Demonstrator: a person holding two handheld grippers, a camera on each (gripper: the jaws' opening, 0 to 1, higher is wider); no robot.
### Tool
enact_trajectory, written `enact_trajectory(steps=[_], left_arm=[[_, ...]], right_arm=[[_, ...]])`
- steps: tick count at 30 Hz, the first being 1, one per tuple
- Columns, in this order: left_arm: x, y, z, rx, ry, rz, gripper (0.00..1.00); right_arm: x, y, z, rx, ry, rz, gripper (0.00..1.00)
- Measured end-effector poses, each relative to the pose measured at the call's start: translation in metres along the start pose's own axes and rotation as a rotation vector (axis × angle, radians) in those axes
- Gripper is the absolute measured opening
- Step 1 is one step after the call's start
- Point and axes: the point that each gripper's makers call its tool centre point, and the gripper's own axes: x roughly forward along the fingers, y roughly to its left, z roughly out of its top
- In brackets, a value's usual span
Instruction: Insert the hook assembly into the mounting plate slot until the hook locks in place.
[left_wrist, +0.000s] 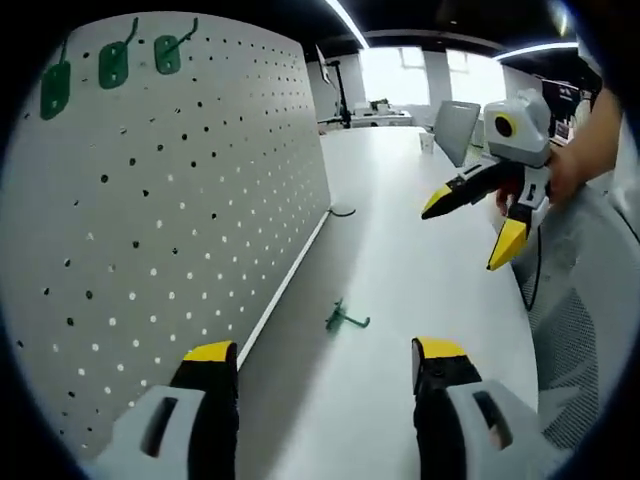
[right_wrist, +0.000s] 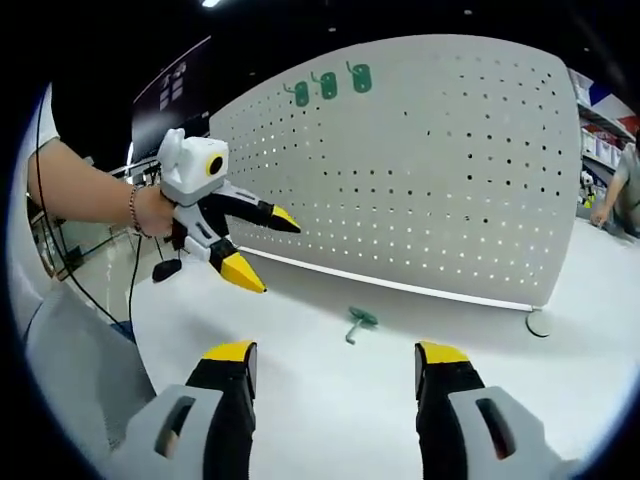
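Both the left claw (left_wrist: 325, 362) and right claw (right_wrist: 335, 365) gape wide and empty above the green hook (left_wrist: 346, 318) lying on the tabletop (left_wrist: 400, 230) near the pegboard (left_wrist: 180, 220).

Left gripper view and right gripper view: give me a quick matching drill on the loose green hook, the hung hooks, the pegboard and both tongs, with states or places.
Things:
1. Loose green plastic hook
2. Three green hooks
3. White perforated pegboard panel
4. Left tongs and right tongs

States or places:
A. Standing upright on the white table
B. Open, holding nothing
C. Lying on the table
D. Hung along the panel's top

Pairs: 1-C, 2-D, 3-A, 4-B
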Motion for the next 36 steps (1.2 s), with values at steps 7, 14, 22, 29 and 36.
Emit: enact_trajectory(steps=[7,14,22,29,36], left_arm=[[0.015,-0.006,0.001,0.068,0.041,-0.070,0.73],[0.029,-0.011,0.001,0.135,0.079,-0.128,0.72],[0.045,-0.014,-0.001,0.194,0.117,-0.182,0.71],[0.057,-0.021,-0.004,0.233,0.150,-0.226,0.71],[0.065,-0.024,-0.009,0.251,0.175,-0.261,0.70]], right_arm=[[0.000,-0.002,-0.001,0.002,0.003,-0.005,0.62],[-0.001,-0.005,-0.001,0.008,0.002,-0.013,0.62],[-0.002,-0.006,-0.002,0.011,0.006,-0.019,0.62],[0.000,-0.003,-0.003,0.007,0.012,-0.010,0.62],[-0.001,-0.004,-0.003,0.018,0.008,-0.010,0.62]])
